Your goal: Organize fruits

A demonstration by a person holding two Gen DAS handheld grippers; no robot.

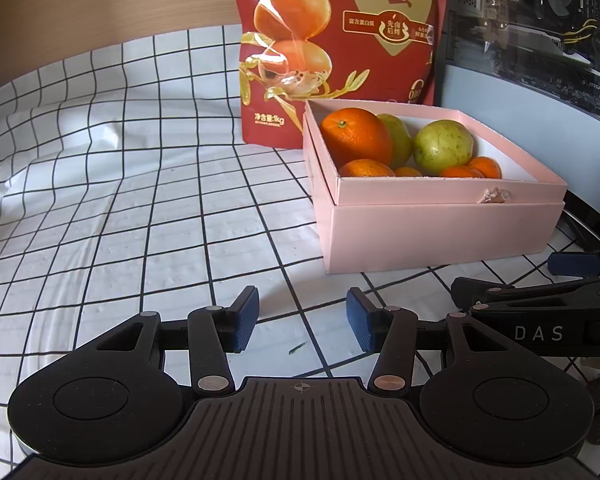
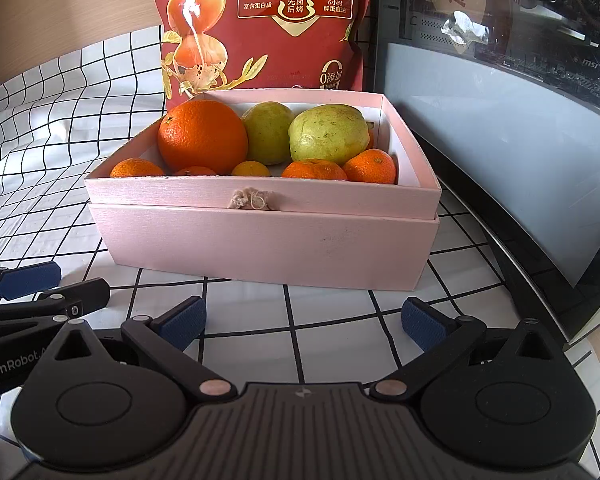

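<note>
Both claws low over the counter (image 1: 100,220), tilted downward, side by side and near each other. Left claw (image 1: 302,320): blue pads parted fairly wide, nothing between them, only grid cloth and a small dark speck below. Right claw (image 2: 303,324): blue pads spread wide and empty, aimed at the front wall of the box. Left claw also seen at the left edge of the right wrist view, with "GenRobot" partly legible on its black body; right claw at the right edge of the left wrist view, lettered "DAS".

Behind and to the right, a large computer case with a glass side panel (image 2: 520,128), "msi" readable on a board inside. Covering the counter, a wrinkled white cloth with a black grid (image 2: 332,320). At the back, a tall red foil bag (image 2: 268,28) printed with orange egg pictures and Chinese writing, "1kg" and "0" among the readable marks, touching or just behind the box.

Just ahead of the right claw, a pink cardboard box nested in its lid (image 2: 260,240), a small frayed tab on its front rim. Inside: one big round orange (image 2: 202,136) at the left, two green pears (image 2: 328,134) beside it toward the right, and small mandarins (image 2: 370,166) along the front edge.
</note>
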